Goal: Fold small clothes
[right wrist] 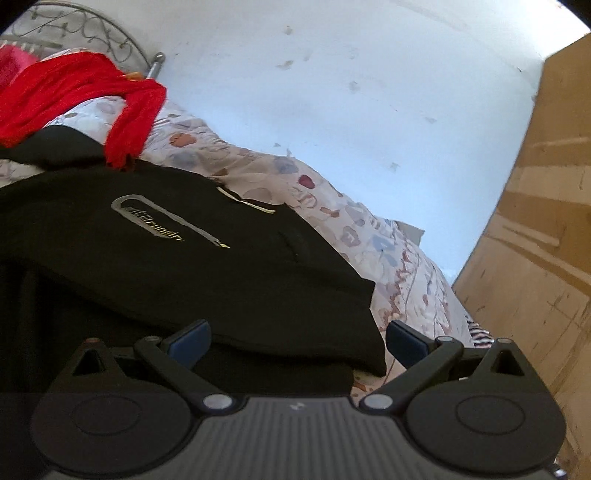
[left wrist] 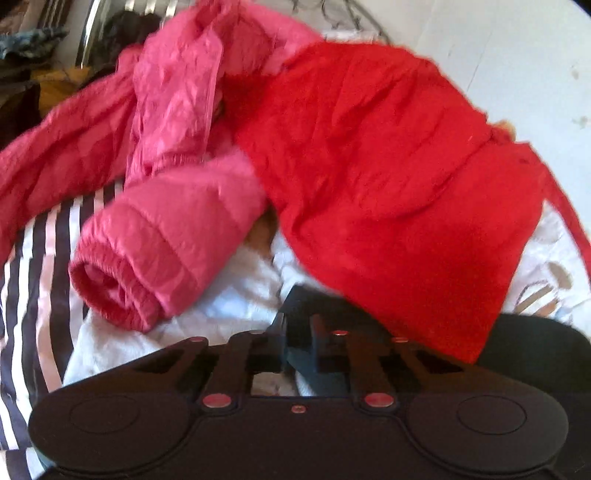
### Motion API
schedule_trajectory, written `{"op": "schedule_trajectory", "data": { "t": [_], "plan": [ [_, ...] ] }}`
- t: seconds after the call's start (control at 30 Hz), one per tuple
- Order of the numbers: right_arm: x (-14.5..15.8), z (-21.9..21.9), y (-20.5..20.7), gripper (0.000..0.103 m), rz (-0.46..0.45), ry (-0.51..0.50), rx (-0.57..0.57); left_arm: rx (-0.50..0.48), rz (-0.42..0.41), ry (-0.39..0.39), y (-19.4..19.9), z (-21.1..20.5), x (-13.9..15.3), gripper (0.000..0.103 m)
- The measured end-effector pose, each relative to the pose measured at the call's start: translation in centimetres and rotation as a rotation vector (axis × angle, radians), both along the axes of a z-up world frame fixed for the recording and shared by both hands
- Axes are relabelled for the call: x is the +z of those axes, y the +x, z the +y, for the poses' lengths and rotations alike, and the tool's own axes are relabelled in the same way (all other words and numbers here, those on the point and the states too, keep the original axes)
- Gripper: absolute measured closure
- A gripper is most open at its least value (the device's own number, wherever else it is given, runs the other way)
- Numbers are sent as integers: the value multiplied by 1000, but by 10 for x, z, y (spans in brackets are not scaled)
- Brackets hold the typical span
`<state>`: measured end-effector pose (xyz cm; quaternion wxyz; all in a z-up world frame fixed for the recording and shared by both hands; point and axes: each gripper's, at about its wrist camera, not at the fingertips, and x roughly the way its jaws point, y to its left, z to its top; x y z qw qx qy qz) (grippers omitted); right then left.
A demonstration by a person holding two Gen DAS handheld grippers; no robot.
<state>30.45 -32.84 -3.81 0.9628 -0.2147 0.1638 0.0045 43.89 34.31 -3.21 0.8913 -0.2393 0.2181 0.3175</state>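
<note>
In the left wrist view a red garment (left wrist: 388,177) lies spread on the bed, overlapping a pink puffer jacket (left wrist: 173,206) to its left. My left gripper (left wrist: 295,325) is low on the bedding with its fingers together; the red garment's lower edge hangs just beside it, and I cannot tell whether cloth is pinched. In the right wrist view a black garment with a logo (right wrist: 177,254) lies on the floral bedding. My right gripper (right wrist: 295,341) is open, its blue pads (right wrist: 188,343) straddling the black garment's near edge. The red garment (right wrist: 74,92) shows at far left.
A striped black-and-white cloth (left wrist: 40,280) lies at the left on the bed. White bedding (left wrist: 229,295) is under the left gripper. A metal headboard (right wrist: 92,33) and white wall (right wrist: 351,110) stand behind. A cardboard box (right wrist: 535,240) stands at the right of the bed.
</note>
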Motion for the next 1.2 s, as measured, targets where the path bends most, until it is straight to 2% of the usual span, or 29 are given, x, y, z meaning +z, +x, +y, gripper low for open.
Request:
{"op": "schedule_trajectory", "data": {
  "t": [0.17,0.3,0.37,0.63,0.83,1.03,1.2],
  "plan": [
    [1,-9,2,0,8,37,-6,-19,-91,79,-18,-19,31,95],
    [1,-14,-1,0,-8,57,-3,-119,-183,213,-37,-56,75,95],
    [1,-15,-3,0,-18,57,-1,-162,-231,256,-41,-73,100,95],
    [9,-24,-14,0,-81,119,9,-347,-443,359,-37,-148,202,95],
    [18,-39,-26,0,-124,225,13,-529,-590,407,-42,-228,258,95],
    [25,-64,-43,0,-142,352,-8,-788,-646,398,-41,-325,283,95],
    [28,-86,-59,0,-143,421,-50,-981,-618,345,-34,-399,263,95]
  ]
}}
